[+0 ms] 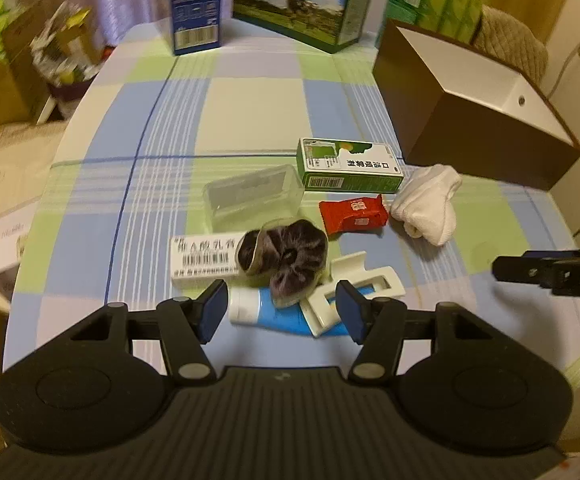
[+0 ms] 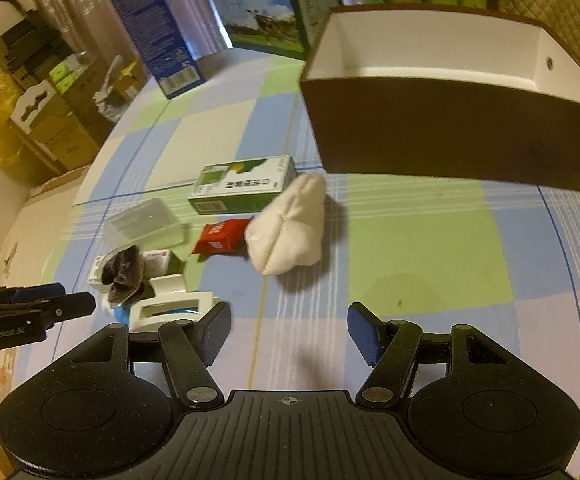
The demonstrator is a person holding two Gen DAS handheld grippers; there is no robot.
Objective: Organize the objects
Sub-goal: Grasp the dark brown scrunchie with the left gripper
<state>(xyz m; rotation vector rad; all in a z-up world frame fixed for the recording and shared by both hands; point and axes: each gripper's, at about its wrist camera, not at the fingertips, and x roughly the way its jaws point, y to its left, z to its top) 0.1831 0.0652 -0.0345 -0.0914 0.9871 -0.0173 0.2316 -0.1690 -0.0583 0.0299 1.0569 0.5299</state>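
Blue tube (image 1: 278, 314) just ahead of left gripper (image 1: 282, 306) — both tongs spread, empty (right gripper (image 2: 290, 330) too); likely next: clamp it, carry to brown box (image 2: 450, 136).

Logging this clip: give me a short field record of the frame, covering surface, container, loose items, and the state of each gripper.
surface: table with checked cloth
container: brown box, white inside, nothing visible in it
loose items: green carton, clear plastic case, red packet, white sock, dark scrunchie, white clip, blue tube, white barcoded box
left gripper: open, over tube and clip
right gripper: open, holding nothing
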